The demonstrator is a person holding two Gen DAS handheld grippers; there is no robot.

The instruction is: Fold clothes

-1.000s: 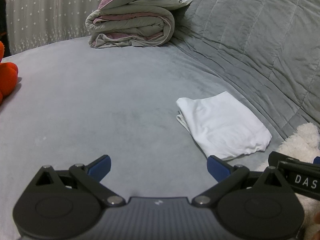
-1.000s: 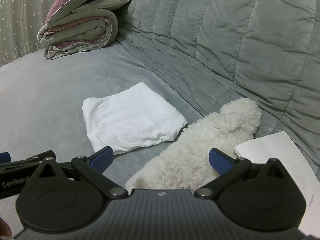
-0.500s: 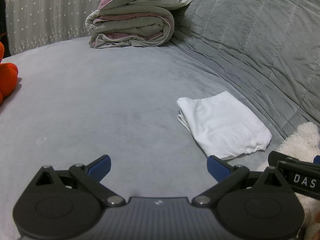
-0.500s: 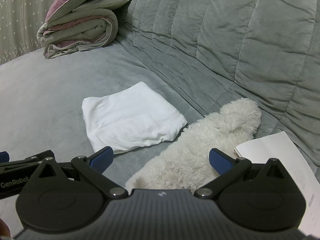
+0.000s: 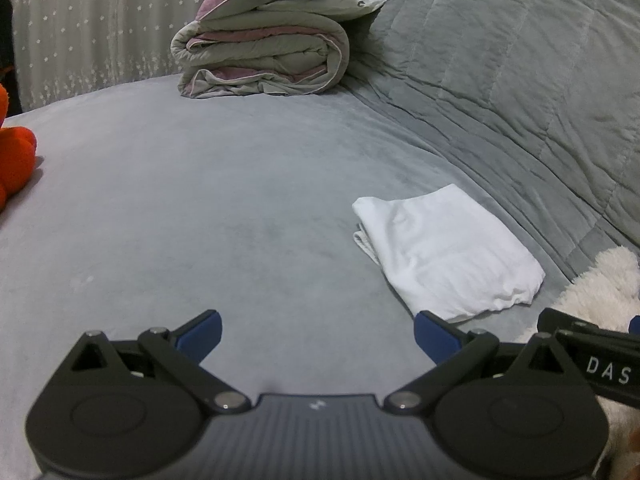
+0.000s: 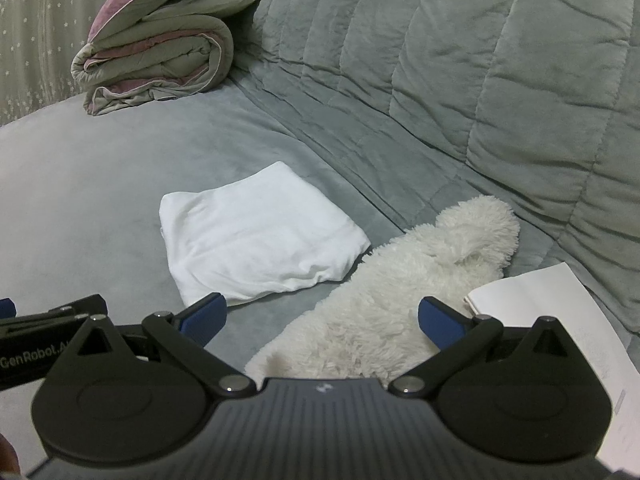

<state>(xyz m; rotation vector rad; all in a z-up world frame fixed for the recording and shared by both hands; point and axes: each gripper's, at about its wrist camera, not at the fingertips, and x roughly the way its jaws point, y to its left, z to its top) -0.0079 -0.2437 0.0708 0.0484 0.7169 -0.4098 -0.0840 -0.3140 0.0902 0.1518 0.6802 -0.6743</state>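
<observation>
At the far left of my left wrist view sat part of an orange plush toy on the grey sofa seat. Behind it hung a pale curtain with small stars. Further right, at the back of the seat, a rolled grey and mauve quilt rested against the quilted grey backrest.

My left gripper hovered over bare seat, its blue-tipped jaws spread wide and holding nothing. To its right lay the folded white garment, flat on the seat near the backrest, a neat rectangle with layered edges showing at its left side.

In my right wrist view, the right gripper also had its jaws spread wide and empty, held above a fluffy white plush whose upper edge touched the garment's near right corner. At the far right, a sheet of white paper lay just beside the plush.
</observation>
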